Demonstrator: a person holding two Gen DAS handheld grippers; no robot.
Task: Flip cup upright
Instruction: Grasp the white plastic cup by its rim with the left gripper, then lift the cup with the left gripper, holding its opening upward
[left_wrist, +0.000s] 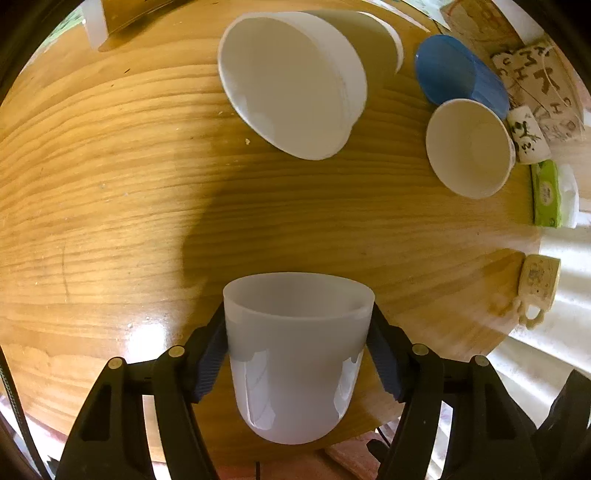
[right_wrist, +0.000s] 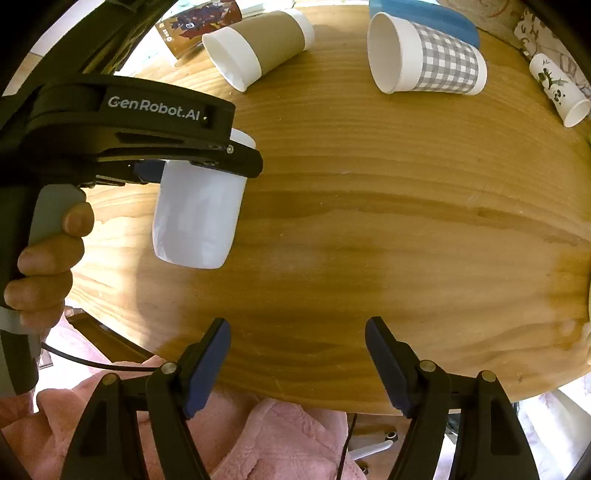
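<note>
Cup (right_wrist: 197, 218), plain white, sits clamped near its rim between the blue pads of the left gripper (left_wrist: 297, 350), over the near-left part of the wooden table (right_wrist: 369, 229). Long axis roughly vertical, mouth up, rounded base down; contact with the table cannot be told. Right gripper (right_wrist: 297, 363) spread apart, grasping nothing, at the near edge. Paper cups (right_wrist: 424, 55) lie sideways at the far side.

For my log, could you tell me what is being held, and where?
The left gripper clamps the white cup by its side walls below the rim; the right gripper holds nothing.
</note>
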